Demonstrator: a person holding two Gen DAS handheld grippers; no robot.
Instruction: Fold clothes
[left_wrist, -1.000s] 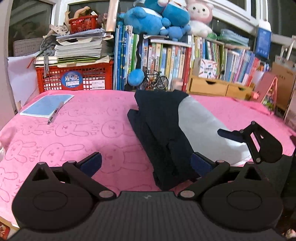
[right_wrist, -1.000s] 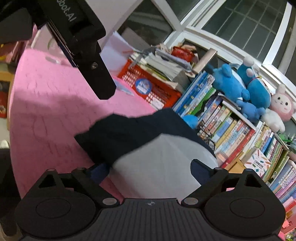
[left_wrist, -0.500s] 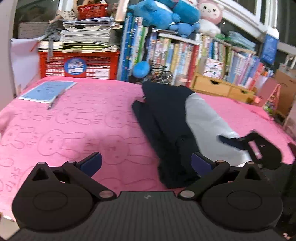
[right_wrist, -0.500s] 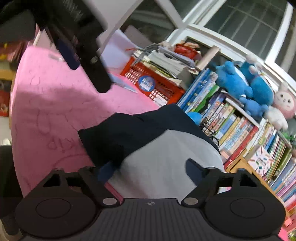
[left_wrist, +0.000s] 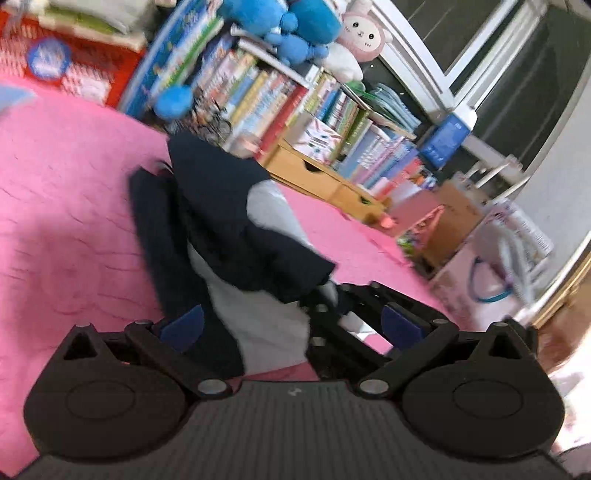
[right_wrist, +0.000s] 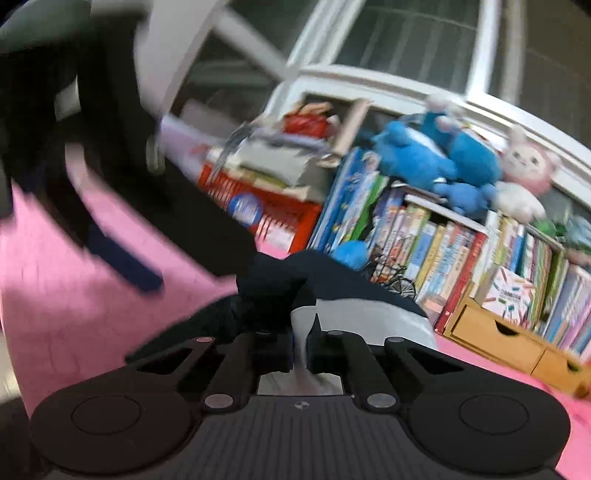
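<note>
Right fingers pinch the garment's grey hem, left gripper gapes wide; garment narrowed lengthwise, final fold unfinished.

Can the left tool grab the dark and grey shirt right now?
Probably yes. The left tool is open, and the shirt lies right between its fingers on the pink cover. The right tool already pinches the near edge beside it.
</note>
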